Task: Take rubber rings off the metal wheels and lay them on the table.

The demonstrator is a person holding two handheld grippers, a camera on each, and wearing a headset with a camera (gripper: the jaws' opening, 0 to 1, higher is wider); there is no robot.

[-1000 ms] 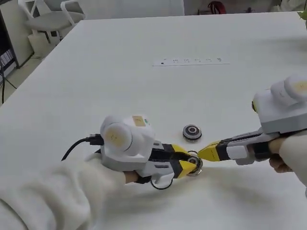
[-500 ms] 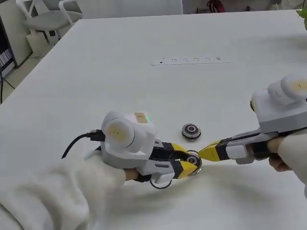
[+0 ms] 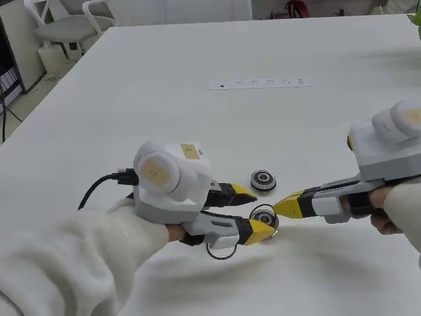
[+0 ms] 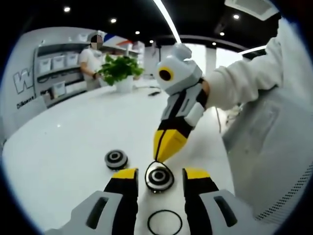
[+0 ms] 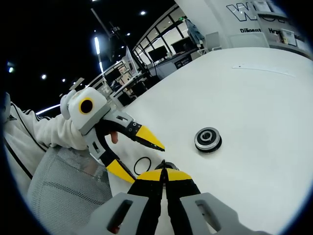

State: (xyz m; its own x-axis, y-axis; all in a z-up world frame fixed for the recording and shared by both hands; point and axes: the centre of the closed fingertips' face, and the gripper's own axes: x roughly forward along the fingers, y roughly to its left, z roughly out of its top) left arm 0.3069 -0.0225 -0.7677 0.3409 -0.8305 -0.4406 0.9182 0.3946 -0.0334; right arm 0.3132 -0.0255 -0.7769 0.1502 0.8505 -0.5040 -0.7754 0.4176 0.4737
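One rubber ring (image 4: 147, 180) is what I am after. It sits around the nearer metal wheel (image 4: 159, 178), which lies flat on the white surface (image 3: 197, 118) between the two jaws of the left hand-held gripper (image 4: 161, 175). Those jaws stand wide apart, one on each side of the wheel, and as far as I can see they grip nothing. The right hand-held gripper (image 4: 163, 156) comes in from the far side with its jaws pressed together at the wheel's rim. A thin dark loop seems to rise from the wheel to its tips, so I judge it has nipped the ring's edge, though the line is too fine for me to be sure. I expect the ring to be light, soft and stretchy, apt to snap back or slip out of a shallow pinch. The wheel looks stiff, heavier, and smooth enough to skate on the surface unless the left jaws brace it. The place to take hold is the ring's outer lip, lifted clear of the metal, never the wheel's face. Just beside the left hand-held gripper, on the near side of the wheel, a loose ring (image 3: 220, 251) lies flat, already off. A second wheel (image 3: 263, 180) lies a little farther out, apart from both hand-held grippers, its own ring seemingly in place.
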